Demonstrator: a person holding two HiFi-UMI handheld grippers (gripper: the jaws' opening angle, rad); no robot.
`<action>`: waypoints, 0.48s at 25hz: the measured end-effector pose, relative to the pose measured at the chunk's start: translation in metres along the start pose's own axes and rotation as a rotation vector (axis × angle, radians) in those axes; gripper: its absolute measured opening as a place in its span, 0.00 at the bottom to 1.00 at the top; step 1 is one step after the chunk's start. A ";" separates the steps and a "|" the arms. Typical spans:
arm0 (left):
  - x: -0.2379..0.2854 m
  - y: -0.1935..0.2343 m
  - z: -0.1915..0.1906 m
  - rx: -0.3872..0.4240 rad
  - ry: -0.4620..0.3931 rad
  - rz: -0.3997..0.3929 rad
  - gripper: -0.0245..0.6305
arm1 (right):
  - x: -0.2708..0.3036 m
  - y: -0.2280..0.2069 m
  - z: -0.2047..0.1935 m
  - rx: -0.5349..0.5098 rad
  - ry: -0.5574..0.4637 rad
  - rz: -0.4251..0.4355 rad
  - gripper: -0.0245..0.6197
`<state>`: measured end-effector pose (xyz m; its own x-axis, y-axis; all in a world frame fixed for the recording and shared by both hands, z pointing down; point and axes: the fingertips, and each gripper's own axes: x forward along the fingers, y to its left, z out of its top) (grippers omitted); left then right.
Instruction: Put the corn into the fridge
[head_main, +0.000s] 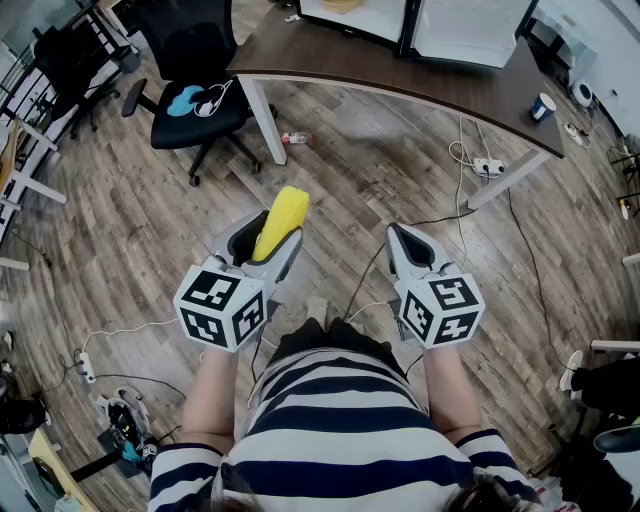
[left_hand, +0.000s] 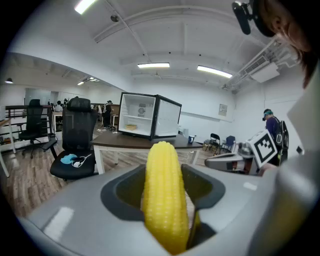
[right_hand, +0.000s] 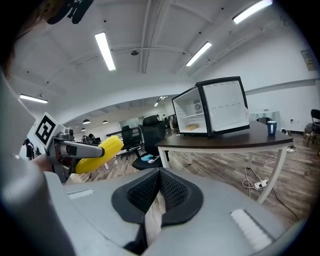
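Holding the corn (left_hand: 162, 195) pinched in my left tongs (head_main: 266, 238), right tongs (head_main: 398, 236) pressed together on nothing, I should grip firmly and walk it to the fridge (left_hand: 150, 116) on the table (left_hand: 125, 141), whose door seems open.

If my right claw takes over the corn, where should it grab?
Probably the bare tip half of the corn, which sticks out past the left claw shut on its base. Come from the right with the right claw, across its round width.

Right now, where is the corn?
The corn is clamped in the left gripper, at the head view's left-centre, held above the wooden floor, short of the table carrying the open fridge.
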<state>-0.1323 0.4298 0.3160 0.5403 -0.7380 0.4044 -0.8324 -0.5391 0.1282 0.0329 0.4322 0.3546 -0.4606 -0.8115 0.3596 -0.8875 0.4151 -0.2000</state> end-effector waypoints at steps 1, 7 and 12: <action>0.002 0.000 0.000 0.000 0.000 0.002 0.04 | 0.000 -0.002 0.000 -0.002 -0.001 -0.001 0.03; 0.011 -0.005 -0.004 -0.010 -0.013 0.008 0.04 | -0.003 -0.010 -0.001 0.017 -0.014 -0.009 0.03; 0.017 -0.007 -0.009 -0.038 -0.022 0.017 0.04 | -0.006 -0.016 -0.005 0.041 -0.004 -0.002 0.03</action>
<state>-0.1183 0.4248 0.3301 0.5287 -0.7558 0.3864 -0.8451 -0.5112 0.1564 0.0502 0.4328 0.3605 -0.4583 -0.8142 0.3563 -0.8873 0.3962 -0.2359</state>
